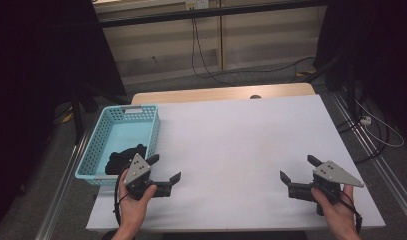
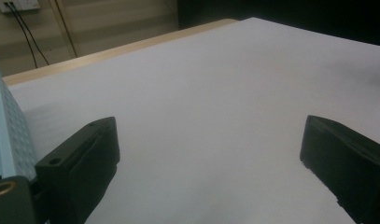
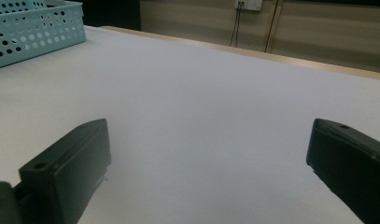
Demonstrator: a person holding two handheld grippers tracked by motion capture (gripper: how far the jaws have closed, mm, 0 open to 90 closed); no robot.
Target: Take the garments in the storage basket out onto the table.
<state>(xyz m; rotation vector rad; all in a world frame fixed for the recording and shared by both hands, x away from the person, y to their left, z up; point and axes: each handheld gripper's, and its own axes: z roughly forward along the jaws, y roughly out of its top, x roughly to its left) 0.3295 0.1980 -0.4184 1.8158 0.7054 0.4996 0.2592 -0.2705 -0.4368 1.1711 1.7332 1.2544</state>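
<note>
Black cloth [image 1: 125, 157] lies bunched in the turquoise basket [image 1: 103, 131], just behind and beside the left gripper [image 1: 167, 169], whose jaws stand wide apart with nothing between them. The right gripper [image 1: 297, 168] is likewise spread and empty, well apart from the basket, over the white table cover [image 1: 241, 145] (bare ahead of both jaw pairs). Judging by this, the putting-away looks finished, with nothing left to gather.

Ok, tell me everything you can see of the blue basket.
The blue basket is a light turquoise rectangular tray, plastic by its look, with walls perforated in rows of small round holes and a handle slot in its far end. It sits upright at the left edge of the white table. A crumpled black item lies inside at its near end. The left claw hovers beside its near corner.
</note>
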